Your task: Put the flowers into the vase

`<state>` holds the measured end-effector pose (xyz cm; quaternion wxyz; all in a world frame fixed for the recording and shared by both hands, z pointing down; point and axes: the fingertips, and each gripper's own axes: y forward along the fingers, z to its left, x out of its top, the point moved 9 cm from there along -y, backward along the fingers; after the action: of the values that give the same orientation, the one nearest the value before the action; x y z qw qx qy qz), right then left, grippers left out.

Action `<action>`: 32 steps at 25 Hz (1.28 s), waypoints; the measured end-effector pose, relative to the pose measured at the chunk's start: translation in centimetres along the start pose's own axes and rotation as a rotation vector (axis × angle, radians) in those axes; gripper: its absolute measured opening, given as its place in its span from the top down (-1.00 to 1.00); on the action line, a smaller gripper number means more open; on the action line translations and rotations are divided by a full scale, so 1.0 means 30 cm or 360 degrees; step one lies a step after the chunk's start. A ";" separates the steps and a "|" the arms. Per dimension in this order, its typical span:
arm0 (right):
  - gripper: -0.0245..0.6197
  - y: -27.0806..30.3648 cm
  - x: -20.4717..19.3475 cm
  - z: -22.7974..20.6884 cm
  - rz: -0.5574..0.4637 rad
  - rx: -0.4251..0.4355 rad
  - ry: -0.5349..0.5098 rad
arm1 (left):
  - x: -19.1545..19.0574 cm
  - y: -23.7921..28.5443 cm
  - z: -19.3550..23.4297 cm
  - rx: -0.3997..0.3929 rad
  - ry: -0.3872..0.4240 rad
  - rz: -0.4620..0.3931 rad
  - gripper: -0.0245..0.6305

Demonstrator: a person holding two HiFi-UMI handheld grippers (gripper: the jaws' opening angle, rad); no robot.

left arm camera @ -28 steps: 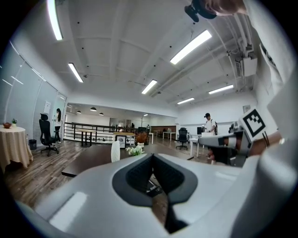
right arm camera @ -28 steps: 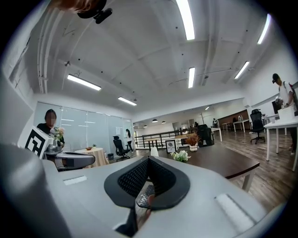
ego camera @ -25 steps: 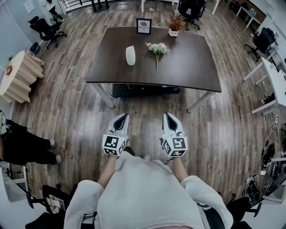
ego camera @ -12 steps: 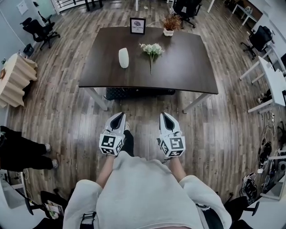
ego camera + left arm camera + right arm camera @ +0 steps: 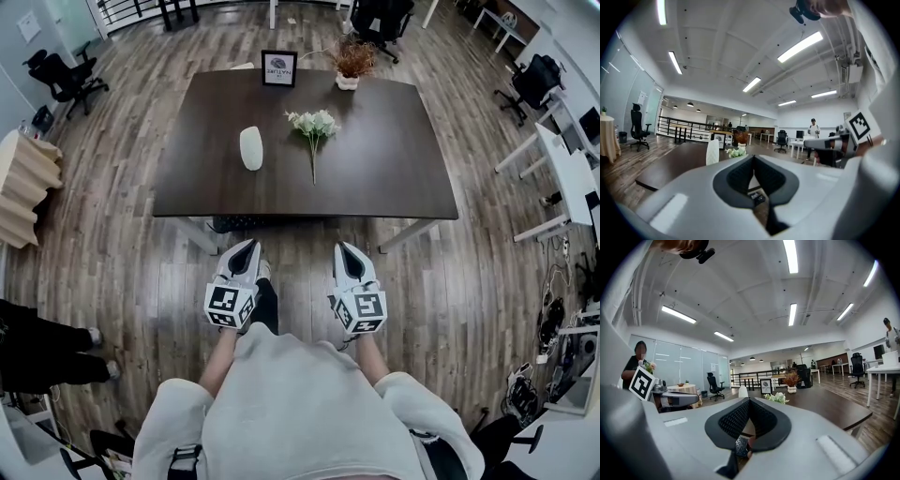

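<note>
The dark wooden table (image 5: 394, 178) now lies much closer to the person than a second ago: the wide strip of plank floor (image 5: 141, 281) that parted its near edge from the two grippers has shrunk to a narrow band, and the tips sit just short of that edge. The bystander's dark-trousered legs (image 5: 37, 342) have slid lower at the left edge of the head view. On the table nothing has changed. The white vase (image 5: 250, 148) stands upright left of centre. The bunch of white flowers (image 5: 313, 122) lies flat just to its right, apart from it, blossoms at the far end and the thin stem pointing toward the near edge. A framed sign (image 5: 279, 68) and a small pot of dried plants (image 5: 353, 61) stand along the far edge. The left gripper (image 5: 247, 246) and the right gripper (image 5: 347, 247) are held side by side and near level, both aimed at the table. Their marker cubes face back toward the person, and bare forearms reach out from pale sleeves. In each gripper view the jaws are pressed together with nothing between them, and the vase and flowers show well beyond the tips. The flowers remain untouched on the tabletop, outside the vase.
</note>
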<state>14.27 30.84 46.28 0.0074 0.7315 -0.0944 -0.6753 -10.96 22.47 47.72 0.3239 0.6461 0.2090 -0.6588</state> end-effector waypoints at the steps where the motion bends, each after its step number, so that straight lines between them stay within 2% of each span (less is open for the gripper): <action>1: 0.93 0.049 0.007 -0.001 0.0006 -0.0003 -0.0005 | 0.004 0.034 0.040 0.0000 -0.0005 0.0004 0.90; 16: 0.93 0.717 0.176 -0.089 0.0052 -0.0143 -0.0027 | 0.189 0.473 0.612 0.0024 -0.0009 0.0002 0.90; 28: 0.93 1.128 0.300 -0.155 0.0024 -0.0219 -0.0055 | 0.316 0.755 0.929 0.0017 0.0024 -0.0050 0.90; 32: 0.93 1.183 0.314 -0.176 0.0008 -0.0227 -0.0050 | 0.332 0.822 0.965 0.0006 0.0037 -0.0057 0.90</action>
<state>15.60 -6.03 42.34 0.0596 0.7182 -0.0479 -0.6917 -14.05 -16.52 43.69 0.3084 0.6504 0.2232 -0.6573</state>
